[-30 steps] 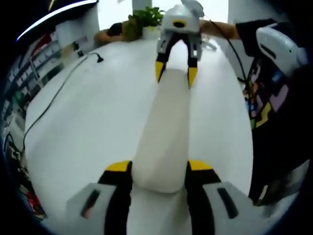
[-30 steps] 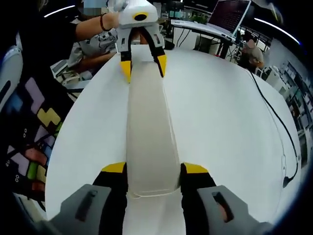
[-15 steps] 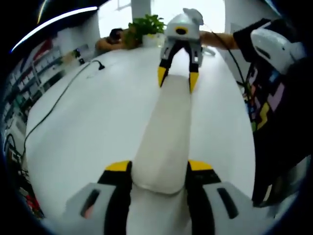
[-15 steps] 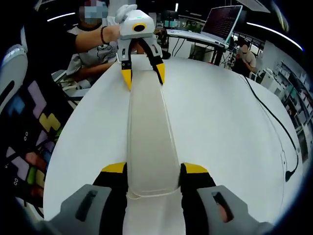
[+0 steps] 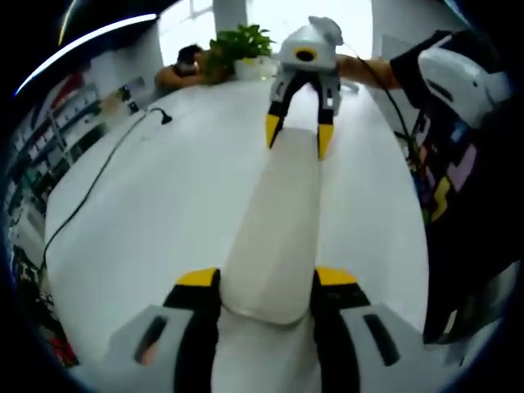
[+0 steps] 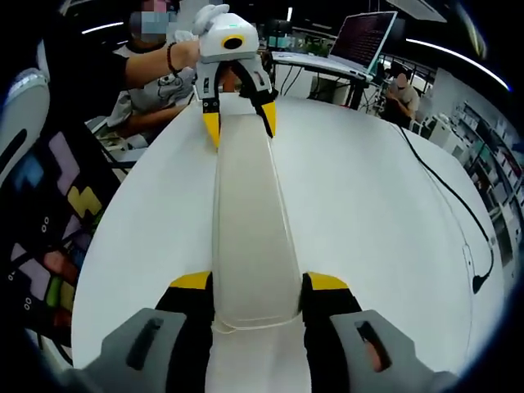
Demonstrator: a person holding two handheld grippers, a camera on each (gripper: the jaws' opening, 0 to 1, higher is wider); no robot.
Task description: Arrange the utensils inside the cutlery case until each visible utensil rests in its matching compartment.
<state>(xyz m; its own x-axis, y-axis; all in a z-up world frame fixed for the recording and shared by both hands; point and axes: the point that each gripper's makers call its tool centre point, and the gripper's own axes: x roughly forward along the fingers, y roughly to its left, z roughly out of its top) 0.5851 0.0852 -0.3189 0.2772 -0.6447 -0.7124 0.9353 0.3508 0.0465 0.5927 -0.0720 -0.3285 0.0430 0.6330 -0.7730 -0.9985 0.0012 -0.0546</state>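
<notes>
No readable text; monitor [image 6: 365,37] lettering too small to make out

White round table [image 5: 164,205], black cable [image 5: 98,176] trailing across it. Potted plant [image 5: 237,45] at far edge by bright window. Shelving [image 5: 49,147] on one side. Monitor [image 6: 360,37] on desk behind.

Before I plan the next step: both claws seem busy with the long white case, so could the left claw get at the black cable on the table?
Probably not: the left claw is shut on the case, and the cable lies off to its side.
</notes>
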